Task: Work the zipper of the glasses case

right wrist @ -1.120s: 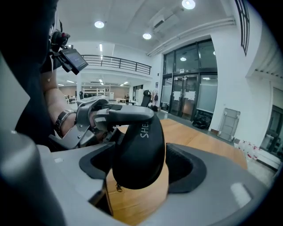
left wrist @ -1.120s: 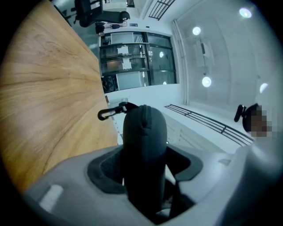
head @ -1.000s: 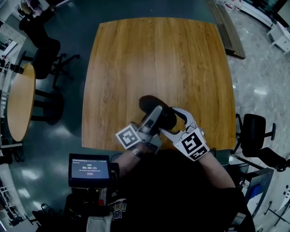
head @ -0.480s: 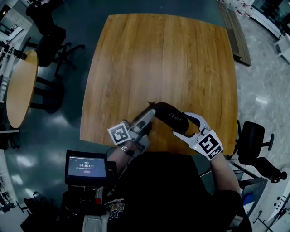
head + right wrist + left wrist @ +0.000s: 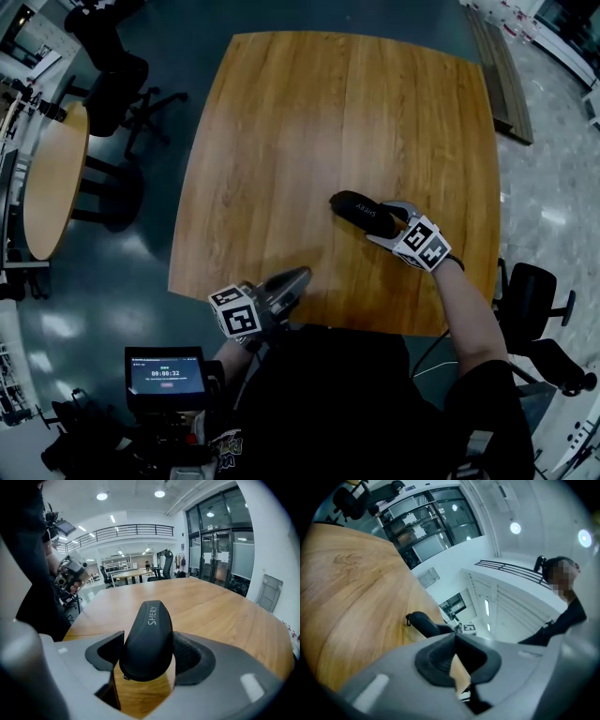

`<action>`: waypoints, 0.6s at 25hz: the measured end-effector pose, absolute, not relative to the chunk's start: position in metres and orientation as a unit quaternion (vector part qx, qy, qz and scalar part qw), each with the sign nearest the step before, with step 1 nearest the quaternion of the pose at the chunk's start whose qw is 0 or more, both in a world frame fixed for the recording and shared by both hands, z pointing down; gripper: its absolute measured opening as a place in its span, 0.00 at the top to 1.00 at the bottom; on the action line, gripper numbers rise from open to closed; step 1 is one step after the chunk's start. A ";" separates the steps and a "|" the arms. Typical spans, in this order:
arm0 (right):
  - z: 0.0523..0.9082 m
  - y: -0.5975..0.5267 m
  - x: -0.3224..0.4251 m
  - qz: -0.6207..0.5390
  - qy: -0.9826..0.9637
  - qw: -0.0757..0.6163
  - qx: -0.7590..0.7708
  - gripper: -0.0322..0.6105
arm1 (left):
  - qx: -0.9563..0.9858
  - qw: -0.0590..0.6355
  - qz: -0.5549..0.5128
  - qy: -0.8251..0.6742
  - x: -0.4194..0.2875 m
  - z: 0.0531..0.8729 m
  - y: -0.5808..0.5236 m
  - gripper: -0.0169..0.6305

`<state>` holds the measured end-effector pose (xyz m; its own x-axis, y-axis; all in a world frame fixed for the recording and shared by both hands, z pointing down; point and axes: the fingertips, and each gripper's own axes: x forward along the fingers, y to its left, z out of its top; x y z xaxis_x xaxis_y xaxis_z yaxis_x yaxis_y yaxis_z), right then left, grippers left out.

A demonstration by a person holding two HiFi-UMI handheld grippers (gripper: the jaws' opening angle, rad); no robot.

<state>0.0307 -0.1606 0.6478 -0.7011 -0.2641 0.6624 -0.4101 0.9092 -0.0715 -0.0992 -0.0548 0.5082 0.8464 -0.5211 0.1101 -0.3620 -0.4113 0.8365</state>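
While the right tongs (image 5: pixel 382 223) clamp the black oval glasses case (image 5: pixel 354 206) on the wooden desk (image 5: pixel 319 122), the left tongs (image 5: pixel 298 274) have just snapped together empty; case seemingly zipped shut.

One black glasses case (image 5: pixel 354 208). Two grippers: the left gripper (image 5: pixel 300 275) and the right gripper (image 5: pixel 386 223). Two wooden tables: the big table (image 5: pixel 328 122) and the round table (image 5: pixel 52 178). One little screen (image 5: pixel 166 372).
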 end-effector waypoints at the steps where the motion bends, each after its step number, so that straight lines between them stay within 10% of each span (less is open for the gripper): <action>1: 0.652 -0.166 0.029 0.108 -0.917 0.342 0.177 0.44 | 0.840 0.470 -0.078 -0.260 -0.095 0.506 -0.049 0.97; 15: 0.650 -0.158 0.015 0.032 -0.906 0.418 0.056 0.37 | 0.839 0.485 -0.056 -0.240 -0.086 0.515 -0.021 0.98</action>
<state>0.0147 -0.1577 0.6505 -0.6447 -0.0760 0.7607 -0.1288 0.9916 -0.0101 -0.0856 -0.0210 0.5153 0.8780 -0.4581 0.1386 -0.3490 -0.4147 0.8404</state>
